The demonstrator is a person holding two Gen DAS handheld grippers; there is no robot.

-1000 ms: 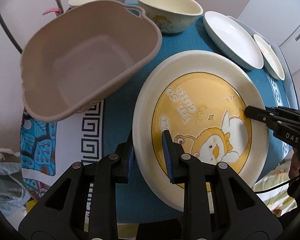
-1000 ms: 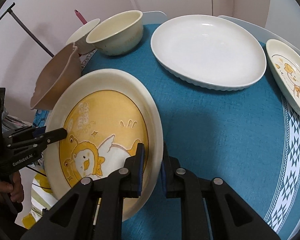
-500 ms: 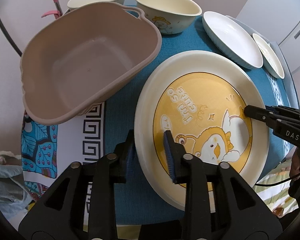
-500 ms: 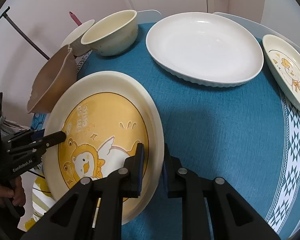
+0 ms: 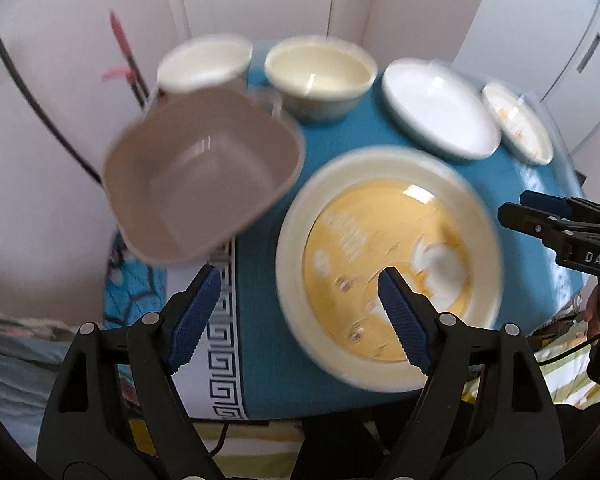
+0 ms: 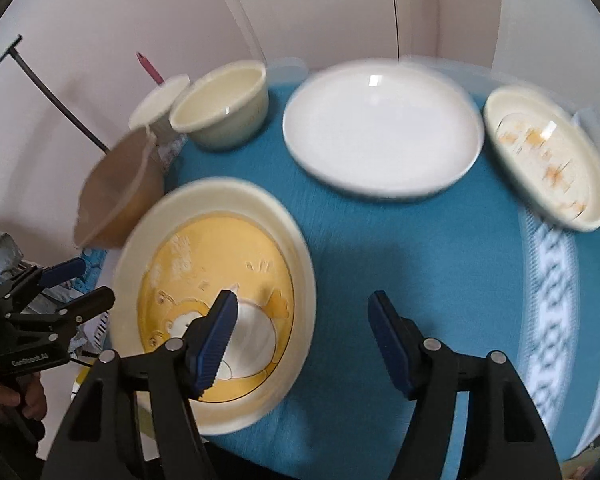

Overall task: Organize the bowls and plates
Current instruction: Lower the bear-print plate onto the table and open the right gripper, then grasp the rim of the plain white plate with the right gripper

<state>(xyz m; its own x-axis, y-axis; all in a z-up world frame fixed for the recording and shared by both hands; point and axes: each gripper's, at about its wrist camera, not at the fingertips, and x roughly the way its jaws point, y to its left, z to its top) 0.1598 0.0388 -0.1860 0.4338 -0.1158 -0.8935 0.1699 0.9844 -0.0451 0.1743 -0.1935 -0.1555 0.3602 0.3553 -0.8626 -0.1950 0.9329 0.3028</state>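
The large cream plate with a yellow duck picture (image 5: 388, 260) (image 6: 216, 280) lies flat on the teal cloth at the near edge of the table. My left gripper (image 5: 298, 280) hangs above the plate's left rim. Its jaws are opening, and the blue pads touch nothing. My right gripper (image 6: 302, 298) hovers over the right rim, its jaws also opening and holding nothing. Each gripper shows at the edge of the other's view. Both views are blurred by motion.
A beige plastic basin (image 5: 204, 172) sits left of the big plate. Behind stand two cream bowls (image 5: 320, 72) (image 5: 204, 60), a white plate (image 6: 380, 128) and a small duck plate (image 6: 548, 160). The table's front edge (image 5: 300, 412) is close below. A person's hand (image 6: 4, 392) holds the left gripper.
Both grippers were shut on opposite rims of the big yellow plate. They have let go, spread wide and risen, and the plate stays on the cloth.
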